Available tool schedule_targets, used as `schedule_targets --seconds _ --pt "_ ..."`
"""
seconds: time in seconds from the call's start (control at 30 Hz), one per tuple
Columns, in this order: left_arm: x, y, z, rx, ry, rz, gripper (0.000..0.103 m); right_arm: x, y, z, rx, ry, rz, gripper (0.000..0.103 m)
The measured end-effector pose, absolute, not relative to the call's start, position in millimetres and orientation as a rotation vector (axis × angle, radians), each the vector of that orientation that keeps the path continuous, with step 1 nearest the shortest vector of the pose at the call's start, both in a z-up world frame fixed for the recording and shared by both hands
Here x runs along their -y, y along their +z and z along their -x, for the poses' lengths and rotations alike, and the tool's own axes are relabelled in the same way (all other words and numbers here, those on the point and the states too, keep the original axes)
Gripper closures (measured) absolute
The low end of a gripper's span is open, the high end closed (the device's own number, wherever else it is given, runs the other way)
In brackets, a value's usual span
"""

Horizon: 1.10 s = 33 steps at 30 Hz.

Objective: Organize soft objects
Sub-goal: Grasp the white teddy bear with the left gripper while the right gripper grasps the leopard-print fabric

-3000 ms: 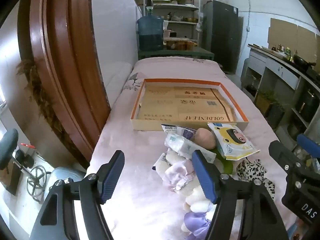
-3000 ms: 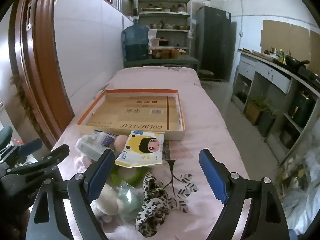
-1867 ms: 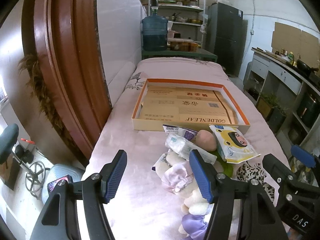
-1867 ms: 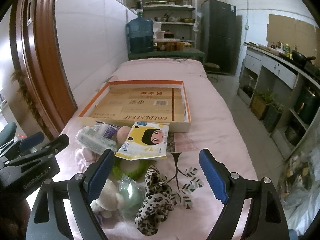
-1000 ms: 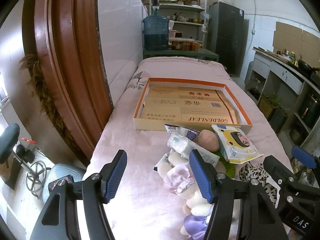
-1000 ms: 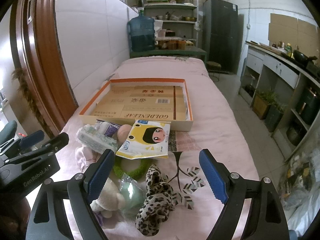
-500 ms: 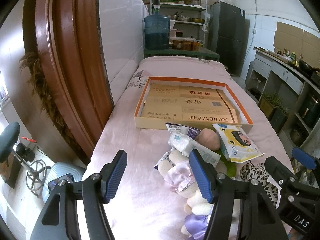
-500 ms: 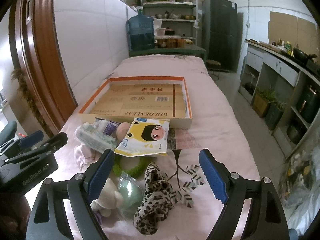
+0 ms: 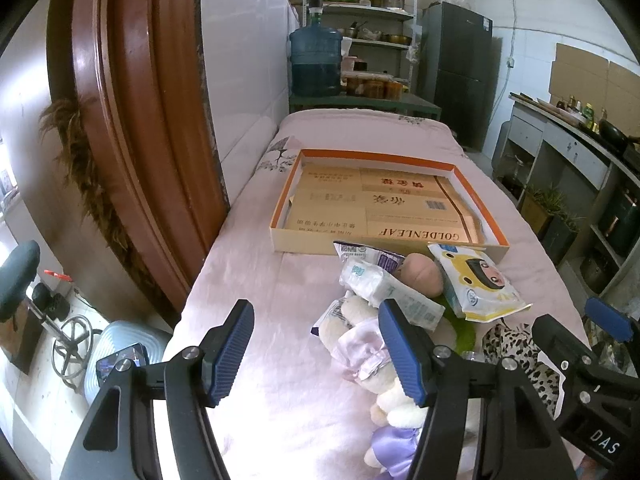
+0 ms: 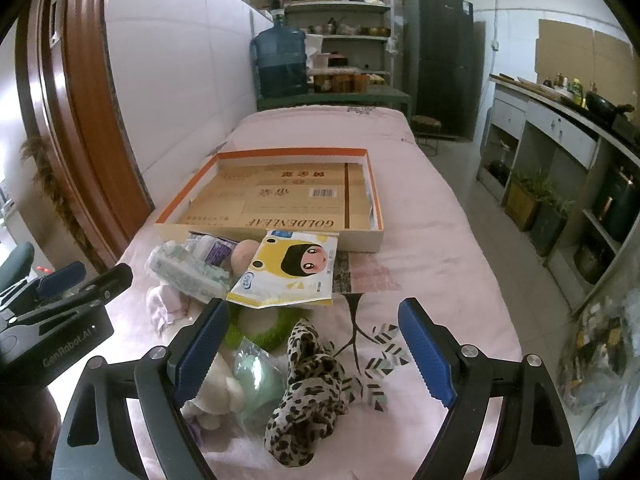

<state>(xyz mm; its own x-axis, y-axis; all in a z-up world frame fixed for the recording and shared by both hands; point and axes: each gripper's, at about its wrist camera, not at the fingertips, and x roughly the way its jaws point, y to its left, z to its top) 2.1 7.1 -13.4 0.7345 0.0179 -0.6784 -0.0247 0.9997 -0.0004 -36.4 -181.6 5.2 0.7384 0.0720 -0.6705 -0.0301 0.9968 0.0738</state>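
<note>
Both tongs are black plastic frames with silver screws. The left tongs and right tongs carry ribbed blue pads. White lettering marks their sides.

At lower centre of the right wrist view we see the green ring half hidden under the wipes packet, and the plush toy partly behind a tong finger. In the left wrist view the purple toy is cut off by the bottom edge. The shelf jars at upper centre are too small to tell apart.

Soft objects pile on bed, just before shallow box, water jug behind.
</note>
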Motion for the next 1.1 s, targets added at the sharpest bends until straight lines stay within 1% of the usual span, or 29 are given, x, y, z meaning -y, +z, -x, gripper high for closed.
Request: schedule_targets --seconds 0.27,0.4,0.63,0.67,0.7,0.73,0.77,0.8,0.83,0.87,0.9,0.97,1.03,1.1 --pt "-10 -16 0 -0.751 0.032 0.019 0.038 183 3 38 -0.747 0.056 -0.061 0.016" --pt "-18 -20 1 -0.755 0.022 0.046 0.038 186 -6 43 -0.774 0.071 -0.062 0.016" --pt "-17 -32 18 -0.744 -0.164 0.068 0.038 188 -22 48 -0.823 0.118 -0.066 0.017" --pt "-13 -34 20 -0.747 -0.199 0.06 0.038 187 -24 48 -0.829 0.124 -0.066 0.018" --pt "-8 -38 24 -0.754 -0.245 0.042 0.038 188 -26 48 -0.836 0.133 -0.068 0.02" --pt "-3 -42 29 -0.759 -0.283 0.021 0.038 188 -29 48 -0.844 0.141 -0.07 0.027" --pt "2 -44 32 -0.76 -0.308 0.007 0.038 188 -30 47 -0.851 0.147 -0.072 0.036" --pt "7 -48 37 -0.76 -0.342 -0.013 0.038 189 -34 46 -0.867 0.158 -0.078 0.041" --pt "12 -50 40 -0.761 -0.366 -0.025 0.038 189 -38 45 -0.886 0.169 -0.088 0.051" --pt "17 -52 43 -0.762 -0.392 -0.037 0.038 190 -41 44 -0.902 0.18 -0.103 0.056" --pt "21 -55 45 -0.762 -0.414 -0.048 0.038 192 -44 43 -0.912 0.189 -0.119 0.058" --pt "29 -57 50 -0.757 -0.441 -0.068 0.038 194 -46 43 -0.919 0.188 -0.131 0.072" --pt "35 -61 52 -0.757 -0.451 -0.091 0.038 196 -45 43 -0.919 0.188 -0.138 0.079" --pt "36 -65 52 -0.766 -0.467 -0.09 0.047 199 -45 45 -0.919 0.193 -0.15 0.081"
